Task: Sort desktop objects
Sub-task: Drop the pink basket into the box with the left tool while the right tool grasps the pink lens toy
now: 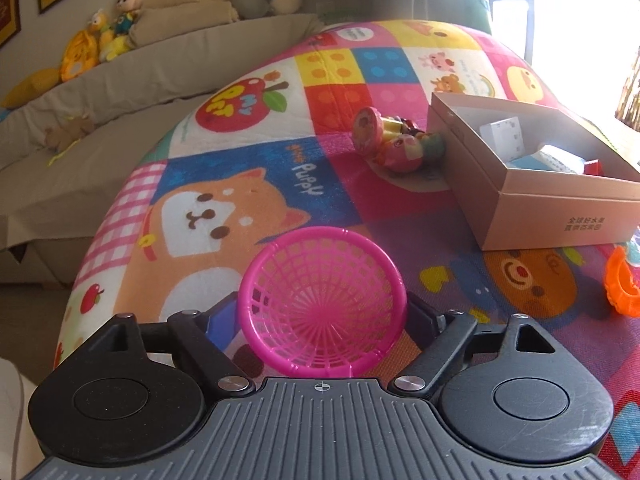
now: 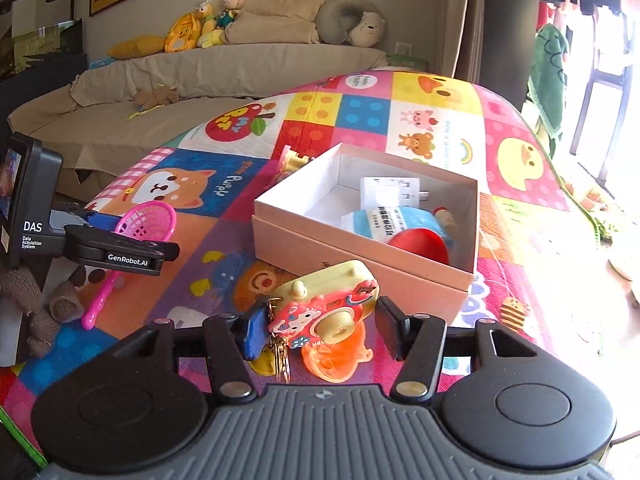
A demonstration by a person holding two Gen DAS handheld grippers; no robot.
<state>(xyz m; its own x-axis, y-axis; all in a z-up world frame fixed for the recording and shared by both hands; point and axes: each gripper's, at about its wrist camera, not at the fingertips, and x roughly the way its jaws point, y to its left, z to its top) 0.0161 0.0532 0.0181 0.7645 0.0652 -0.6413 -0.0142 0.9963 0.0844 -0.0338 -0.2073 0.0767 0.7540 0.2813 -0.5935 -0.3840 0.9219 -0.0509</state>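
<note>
The left tool [image 1: 324, 312] is closed on a pink basket [image 1: 323, 300], its two fingers pressing on the rim from both sides, and the basket is tilted so that its open mouth faces the camera. In the right wrist view this basket has a long pink handle which goes down toward the mat [image 2: 440, 120]. The right tool [image 2: 320, 326] grips a toy camera [image 2: 326, 304], yellow on top with a pink cartoon front; a small chain [image 2: 280, 354] hangs from its left side. Under the camera an orange toy [image 2: 340, 356] lies on the mat. Just behind it stands an open box [image 2: 360, 268], and inside it are a white packet [image 2: 394, 194], a blue and white pack [image 2: 384, 226] and a red round thing [image 2: 420, 246]. In the left wrist view some small round toys [image 1: 394, 140] lie close to the left wall of the box, and an orange ring [image 1: 622, 290] lies at the right edge. The mat has many colours, with a puppy and an apple printed on it. Behind it is a sofa [image 2: 200, 76] with plush toys [image 2: 212, 20] on its back.
</note>
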